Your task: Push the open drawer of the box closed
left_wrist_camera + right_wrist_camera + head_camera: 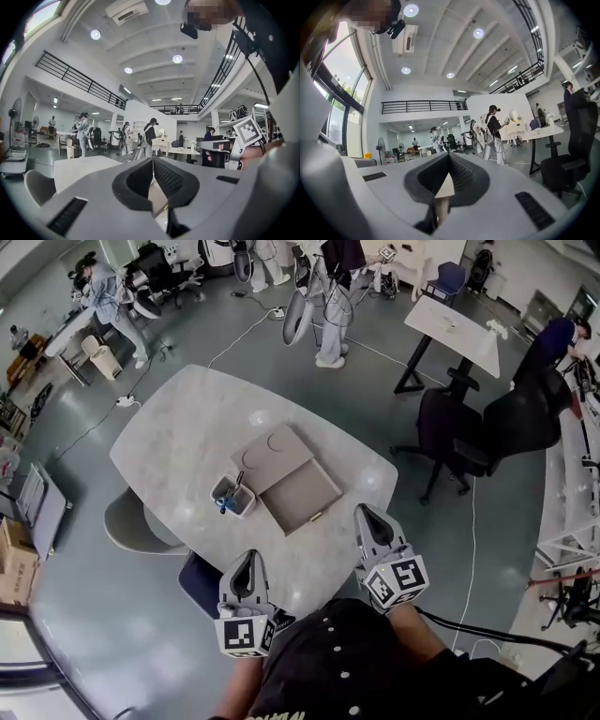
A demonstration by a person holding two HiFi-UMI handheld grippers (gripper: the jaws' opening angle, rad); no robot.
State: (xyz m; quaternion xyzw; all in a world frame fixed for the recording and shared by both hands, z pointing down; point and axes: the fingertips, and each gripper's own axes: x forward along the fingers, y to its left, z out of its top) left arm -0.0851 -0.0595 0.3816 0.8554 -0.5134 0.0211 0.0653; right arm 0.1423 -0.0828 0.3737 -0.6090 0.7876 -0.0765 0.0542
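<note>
1. Left gripper (249, 563): its fingers (168, 177) are pressed together with nothing between them. It hangs by the near edge of the desk (169, 442) and points across it.
2. Pot (232, 495): ahead of the left fingers and slightly to their right, just beside the drawer's left corner, with pens in it. It is probably light and easily tipped, so it is best kept out of the push path.
3. Box (272, 456): flat and tan, ahead of and between both sets of fingers, well apart from them. It looks like thin board, so it is likely light, fairly stiff, and apt to slide on the smooth desk when pushed.
4. Drawer (302, 491): pulled out of the box toward the fingers, shallow and apparently empty.
   - It is judged to run easily, though a push at one corner could skew and jam it.
   - The best contact is the middle of the front edge, by what seems a small pull (317, 517), with closed fingertips as a blunt pusher. No grasp is needed.
5. Right gripper (364, 517): its fingers (464, 174) are pressed together and empty. They are nearer the drawer front than the left fingers, which could brace the box's far side.
</note>
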